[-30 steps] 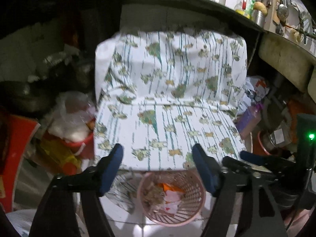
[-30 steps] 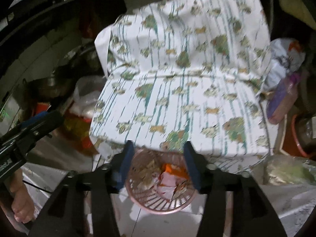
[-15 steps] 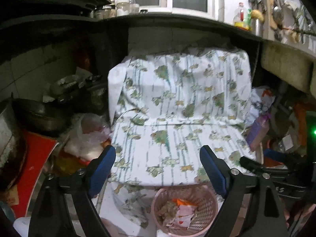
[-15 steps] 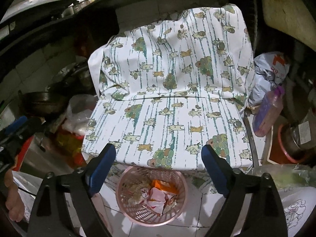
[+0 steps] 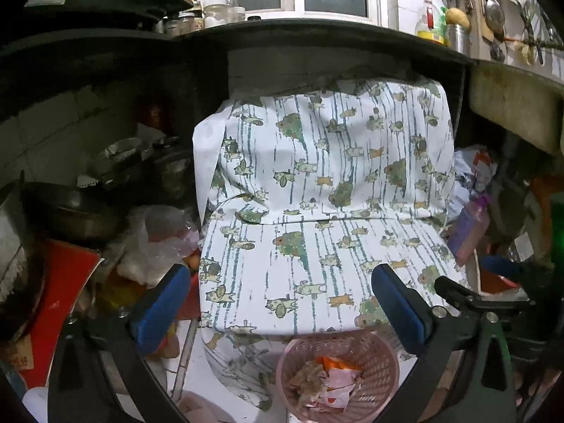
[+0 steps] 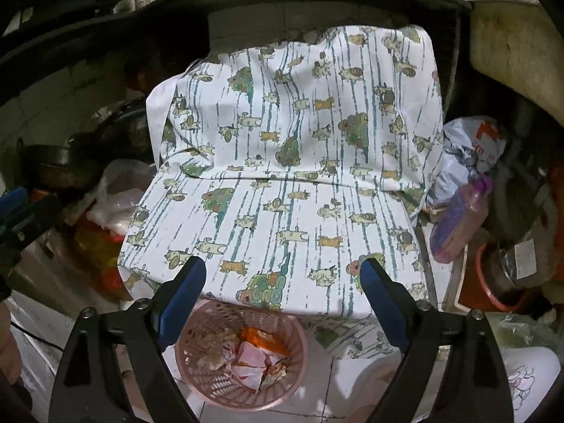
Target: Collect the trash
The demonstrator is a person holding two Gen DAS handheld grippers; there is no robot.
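A pink plastic basket (image 5: 382, 359) stands on the tiled floor in front of a seat draped in a patterned cloth (image 5: 317, 246). It holds crumpled paper and wrapper trash (image 5: 328, 382). The basket also shows in the right wrist view (image 6: 197, 380) with the trash (image 6: 246, 356) inside. My left gripper (image 5: 280, 303) is open and empty, above and behind the basket. My right gripper (image 6: 282, 299) is open and empty, above the basket's far rim. The right gripper's black body (image 5: 486, 303) shows at the right of the left wrist view.
Pots and plastic bags (image 5: 151, 246) crowd the left of the seat. A purple bottle (image 6: 461, 222), a bag (image 6: 469, 148) and a red tub (image 6: 493, 292) sit on its right. A dark counter with jars (image 5: 211, 10) runs overhead.
Both grippers have pulled up and back from the basket and opened wider. The basket now sits lower in both views.
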